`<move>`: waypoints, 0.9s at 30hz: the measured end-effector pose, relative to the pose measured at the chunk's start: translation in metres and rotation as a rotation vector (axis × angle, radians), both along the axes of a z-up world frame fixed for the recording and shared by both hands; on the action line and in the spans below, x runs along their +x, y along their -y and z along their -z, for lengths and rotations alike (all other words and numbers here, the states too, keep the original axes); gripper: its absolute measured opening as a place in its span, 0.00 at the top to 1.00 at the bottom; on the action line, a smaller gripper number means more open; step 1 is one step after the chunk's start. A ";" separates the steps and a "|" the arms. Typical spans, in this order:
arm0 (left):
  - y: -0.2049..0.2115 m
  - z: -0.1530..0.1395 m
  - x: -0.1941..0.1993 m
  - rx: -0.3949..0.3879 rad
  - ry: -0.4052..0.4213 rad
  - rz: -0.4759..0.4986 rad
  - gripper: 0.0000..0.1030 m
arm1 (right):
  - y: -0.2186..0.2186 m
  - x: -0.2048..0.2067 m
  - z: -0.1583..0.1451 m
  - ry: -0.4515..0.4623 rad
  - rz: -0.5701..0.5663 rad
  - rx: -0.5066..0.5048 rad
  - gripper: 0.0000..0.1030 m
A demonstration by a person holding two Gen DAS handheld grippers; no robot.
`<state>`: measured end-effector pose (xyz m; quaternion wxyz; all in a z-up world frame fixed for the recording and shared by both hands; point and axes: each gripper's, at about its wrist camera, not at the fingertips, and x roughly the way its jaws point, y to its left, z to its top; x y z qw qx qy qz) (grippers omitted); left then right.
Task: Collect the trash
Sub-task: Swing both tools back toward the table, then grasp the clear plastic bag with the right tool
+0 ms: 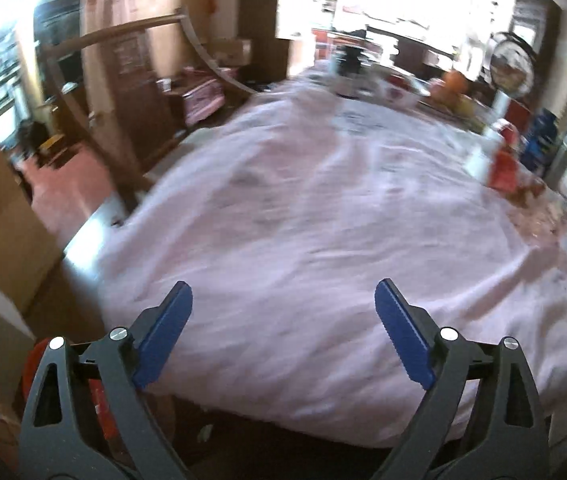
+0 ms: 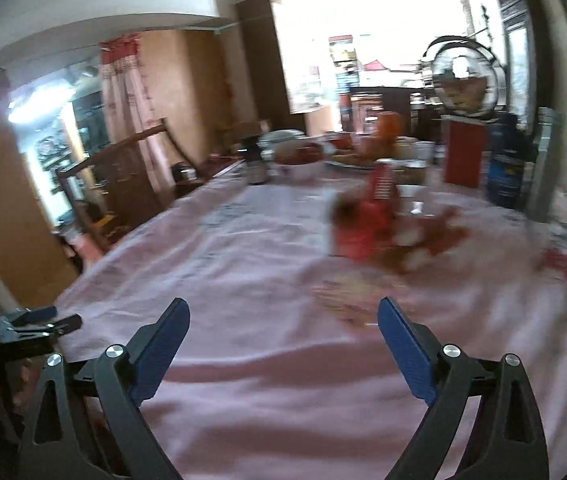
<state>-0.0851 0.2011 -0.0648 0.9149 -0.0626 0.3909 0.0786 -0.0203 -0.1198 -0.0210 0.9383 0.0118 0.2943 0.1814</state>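
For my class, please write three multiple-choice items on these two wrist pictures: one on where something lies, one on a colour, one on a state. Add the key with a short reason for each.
1. In the right wrist view, where does the red trash pile lie?
A. on the floor
B. on the tablecloth, ahead of the gripper and to the right
C. between the fingers

2. What colour is the tablecloth?
A. pale pink
B. dark green
C. black

3. How does the right gripper stand?
A. shut on a wrapper
B. shut and empty
C. open and empty

Key: 1 B, the blurred red scraps rest on the cloth beyond the fingertips. 2 A, the cloth is pale pink in both views. 3 C, the blue pads stand wide apart with only cloth behind them.
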 end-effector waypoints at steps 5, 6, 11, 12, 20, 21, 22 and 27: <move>0.057 0.001 0.025 0.039 -0.017 0.106 0.07 | 0.016 0.009 0.010 0.029 0.043 -0.119 0.06; 0.062 0.001 0.028 0.041 -0.021 0.118 0.07 | 0.015 0.013 0.013 0.022 0.045 -0.130 0.06; 0.095 -0.002 0.045 0.067 -0.059 0.172 0.07 | 0.016 0.037 0.026 -0.050 0.036 -0.157 0.06; 0.100 -0.004 0.048 0.070 -0.057 0.180 0.07 | 0.014 0.039 0.027 -0.051 0.031 -0.157 0.06; 0.114 -0.002 0.054 0.069 -0.103 0.187 0.07 | 0.000 0.062 0.038 -0.084 -0.041 -0.274 0.10; 0.115 -0.002 0.055 0.071 -0.106 0.187 0.07 | -0.002 0.063 0.038 -0.087 -0.053 -0.279 0.19; 0.116 -0.001 0.056 0.072 -0.110 0.188 0.07 | -0.005 0.065 0.040 -0.092 -0.065 -0.293 0.24; 0.121 -0.002 0.059 0.087 -0.115 0.198 0.07 | -0.010 0.073 0.050 -0.119 -0.085 -0.334 0.58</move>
